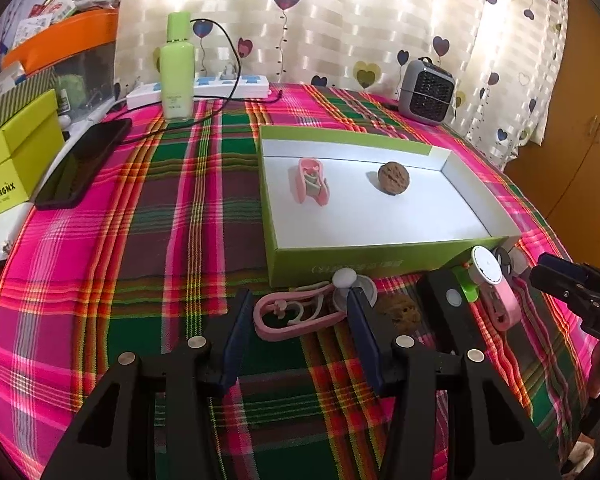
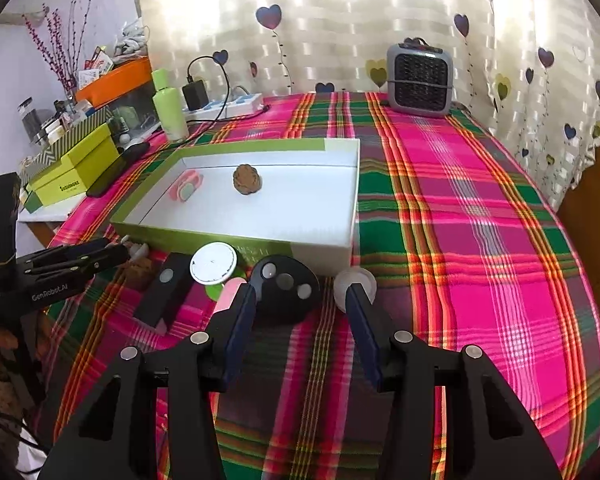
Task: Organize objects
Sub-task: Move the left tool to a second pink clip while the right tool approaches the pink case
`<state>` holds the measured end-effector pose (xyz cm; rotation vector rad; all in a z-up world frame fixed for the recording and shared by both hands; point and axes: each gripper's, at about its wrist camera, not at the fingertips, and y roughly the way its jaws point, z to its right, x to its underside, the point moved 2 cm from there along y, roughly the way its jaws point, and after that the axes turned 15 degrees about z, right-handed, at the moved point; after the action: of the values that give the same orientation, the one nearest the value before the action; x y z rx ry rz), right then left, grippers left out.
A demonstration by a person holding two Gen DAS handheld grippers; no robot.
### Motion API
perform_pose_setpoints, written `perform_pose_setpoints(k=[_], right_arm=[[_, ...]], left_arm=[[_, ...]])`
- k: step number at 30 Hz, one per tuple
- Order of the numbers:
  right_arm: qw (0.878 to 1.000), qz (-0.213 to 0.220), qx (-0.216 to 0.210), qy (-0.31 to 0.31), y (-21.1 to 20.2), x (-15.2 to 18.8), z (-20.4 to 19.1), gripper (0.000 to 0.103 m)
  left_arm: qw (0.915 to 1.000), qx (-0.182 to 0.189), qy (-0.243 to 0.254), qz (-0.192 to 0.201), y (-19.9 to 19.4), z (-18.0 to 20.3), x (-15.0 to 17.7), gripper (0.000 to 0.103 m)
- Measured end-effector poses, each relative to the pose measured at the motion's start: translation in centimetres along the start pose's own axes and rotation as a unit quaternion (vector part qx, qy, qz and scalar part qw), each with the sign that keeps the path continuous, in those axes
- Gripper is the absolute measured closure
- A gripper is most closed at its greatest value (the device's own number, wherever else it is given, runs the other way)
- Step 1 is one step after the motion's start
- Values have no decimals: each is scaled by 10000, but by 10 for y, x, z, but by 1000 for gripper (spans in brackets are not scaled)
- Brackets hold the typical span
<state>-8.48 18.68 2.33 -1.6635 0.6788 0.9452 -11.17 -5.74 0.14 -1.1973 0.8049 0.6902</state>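
A green box [image 1: 364, 258] with a white floor holds a pink clip [image 1: 312, 182] and a walnut [image 1: 393, 175]. In front of it lie a pink loop-shaped clip [image 1: 288, 320], a second walnut [image 1: 402, 309], a black bar [image 1: 450, 300], a white disc [image 1: 486, 270] and a pink piece [image 1: 504, 308]. My left gripper [image 1: 299, 291] is open, its fingers on either side of the pink loop clip. My right gripper [image 2: 301, 286] is open around a black round piece [image 2: 286, 288], with a gap on the right side. A white cap [image 2: 354, 282] sits at its right fingertip.
A plaid cloth [image 2: 480, 200] covers the table. A green bottle [image 1: 176, 68], power strip [image 1: 216, 88] and phone [image 1: 84, 160] are at the back left, beside yellow-green boxes [image 1: 16, 152]. A small grey heater [image 2: 420, 80] stands at the back, by the heart-patterned curtain.
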Motion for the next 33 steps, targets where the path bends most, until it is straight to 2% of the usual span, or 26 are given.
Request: perform_pose_setpoints(k=[2,7,18,25,29,33], right_arm=[[10000,-14,-36,49,0,1,0,55],[9994,-103,-338,66,3,6,-11,55],[9974,-340,-622,88,13,18,-26,55],[9981,-412,-450,-55,16,23,-29,55],[9987,-395,-318,-112,17,22,-27,55],[9985,-405,-317,-172,19,22,-31,55]], left_arm=[[9999,131,-74,-20,-1,1,1,56],[9997,246,-48,-60,-4,9,5,56],[9989,423,105,-182,-15,18,12,56],[9977,571,284,-239,-20,22,15,56],[9977,390,528,-193,-20,18,12,56],[9973,392,596,-168,-18,14,7,56]])
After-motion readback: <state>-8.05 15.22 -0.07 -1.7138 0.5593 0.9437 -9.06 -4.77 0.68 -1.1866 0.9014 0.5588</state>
